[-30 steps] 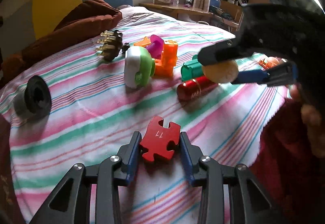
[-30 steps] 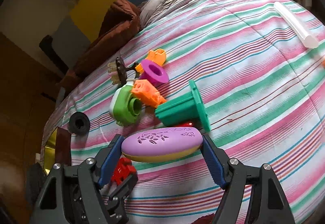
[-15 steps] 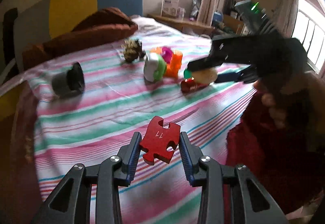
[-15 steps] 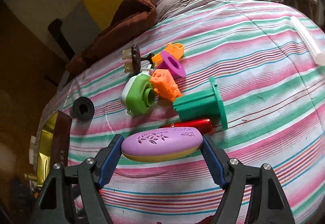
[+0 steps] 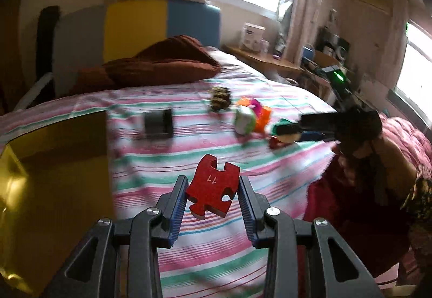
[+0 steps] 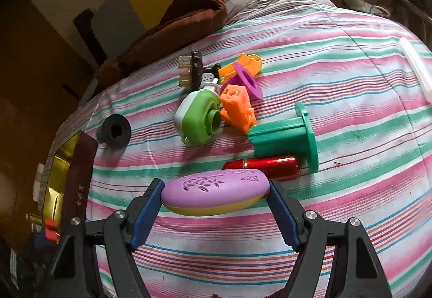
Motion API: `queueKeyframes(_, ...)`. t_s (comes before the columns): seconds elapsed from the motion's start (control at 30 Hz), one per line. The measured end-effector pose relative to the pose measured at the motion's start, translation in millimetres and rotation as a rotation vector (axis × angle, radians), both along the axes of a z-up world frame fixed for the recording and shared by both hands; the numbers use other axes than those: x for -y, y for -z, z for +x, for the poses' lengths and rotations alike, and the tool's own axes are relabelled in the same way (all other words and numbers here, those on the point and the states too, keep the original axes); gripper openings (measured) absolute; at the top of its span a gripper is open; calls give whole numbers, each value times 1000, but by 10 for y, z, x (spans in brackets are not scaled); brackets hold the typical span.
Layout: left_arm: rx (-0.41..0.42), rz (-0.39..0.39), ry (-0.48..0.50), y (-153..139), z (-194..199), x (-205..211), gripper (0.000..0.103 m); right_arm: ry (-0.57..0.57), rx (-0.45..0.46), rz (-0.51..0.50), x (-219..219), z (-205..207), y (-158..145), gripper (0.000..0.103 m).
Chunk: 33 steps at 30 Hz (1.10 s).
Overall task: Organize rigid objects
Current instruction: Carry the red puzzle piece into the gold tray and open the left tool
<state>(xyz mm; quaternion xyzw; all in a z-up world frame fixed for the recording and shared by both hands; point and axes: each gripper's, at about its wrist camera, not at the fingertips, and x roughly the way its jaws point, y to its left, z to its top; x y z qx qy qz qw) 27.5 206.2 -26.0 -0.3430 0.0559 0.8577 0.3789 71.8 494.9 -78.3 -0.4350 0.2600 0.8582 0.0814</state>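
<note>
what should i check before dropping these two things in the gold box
1. Left gripper shut on the red puzzle piece: ok.
2. Right gripper shut on the purple case: ok.
3. Gold box in view beside the bed: ok.
4. Puzzle piece over the box opening: not ok, it hangs over the striped cover.
5. Room inside the box: cannot tell.
6. Purple case clear of the red tube: cannot tell, they overlap in view.

Black frames, seemingly ridged blue fingers (image 6: 145, 214)
</note>
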Motion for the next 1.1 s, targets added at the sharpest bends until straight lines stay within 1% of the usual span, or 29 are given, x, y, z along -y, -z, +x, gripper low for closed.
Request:
queueKeyframes(0.17,30,4,-108,-34,-284,404,37,-16,-25,4,36,4,-39,77)
queueKeyframes(0.27,34,-33,-179,-39,-527,631,37,-26,-35,22,70,7,-67,77)
queueKeyframes(0.3,48,-35,-202,-35,-621,717,38,-30,-40,26,82,8,-77,77)
queueKeyframes(0.37,109,-59,-262,8,-893,905,37,-36,-45,28,95,5,-83,77)
queueKeyframes(0.5,180,-85,-360,114,-1317,1212,37,-41,-29,39,111,-16,-61,77)
queueKeyframes(0.53,202,-92,-398,156,-1455,1313,37,-42,-26,42,112,-19,-58,77)
queueKeyframes(0.67,275,-102,-489,315,-1794,1565,37,-43,-21,45,109,-24,-46,77)
queueKeyframes(0.83,363,-137,-572,529,-2151,1726,37,-42,-21,49,113,-29,-45,77)
queueKeyframes(1.0,372,-162,-617,606,-2396,1798,38,-39,-15,55,115,-33,-38,77)
queueKeyframes(1.1,354,-167,-627,617,-2487,1802,38,-33,-7,56,108,-31,-28,77)
